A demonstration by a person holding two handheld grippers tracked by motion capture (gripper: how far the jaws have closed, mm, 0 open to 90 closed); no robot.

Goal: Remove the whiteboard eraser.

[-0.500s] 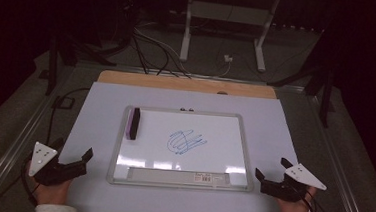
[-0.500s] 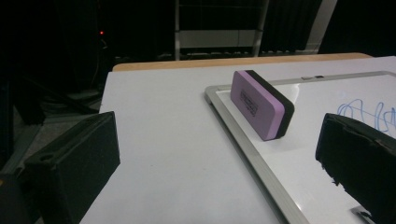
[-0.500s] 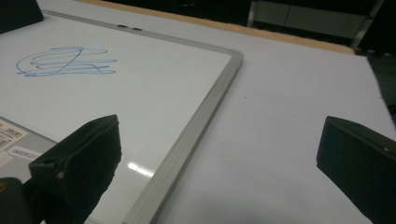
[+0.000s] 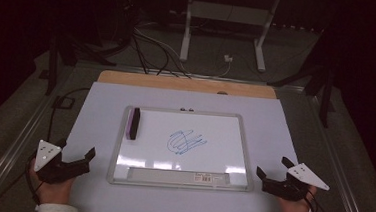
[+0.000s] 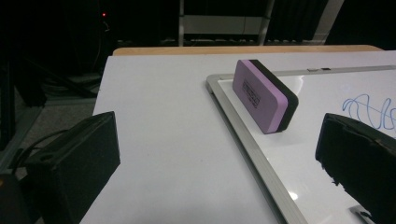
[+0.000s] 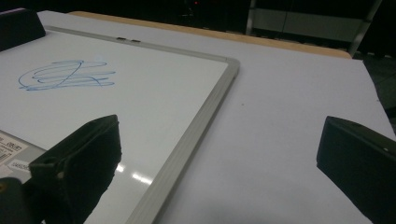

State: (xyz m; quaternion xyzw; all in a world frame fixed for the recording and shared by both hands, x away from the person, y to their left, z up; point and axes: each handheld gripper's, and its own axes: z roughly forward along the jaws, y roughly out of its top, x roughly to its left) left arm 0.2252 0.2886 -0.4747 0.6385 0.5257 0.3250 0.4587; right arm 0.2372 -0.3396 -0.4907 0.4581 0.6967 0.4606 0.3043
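A framed whiteboard (image 4: 246, 140) lies flat in the middle of the table, with a blue scribble (image 4: 186, 142) near its centre. A purple eraser with a black felt side (image 4: 133, 122) stands on its long edge at the board's left side; it appears as the eraser (image 5: 265, 95) ahead of the left jaws. My left gripper (image 4: 79, 157) rests open near the table's front left, off the board. My right gripper (image 4: 273, 172) rests open at the front right, just beside the board's frame (image 6: 196, 126). Nothing is between either pair of jaws.
The white table top (image 4: 294, 133) has a wooden strip (image 4: 187, 84) along its far edge. Beyond it, cables and a white stand's legs (image 4: 223, 33) cover the dark floor. A barcode label (image 4: 205, 177) sits on the board's bottom tray.
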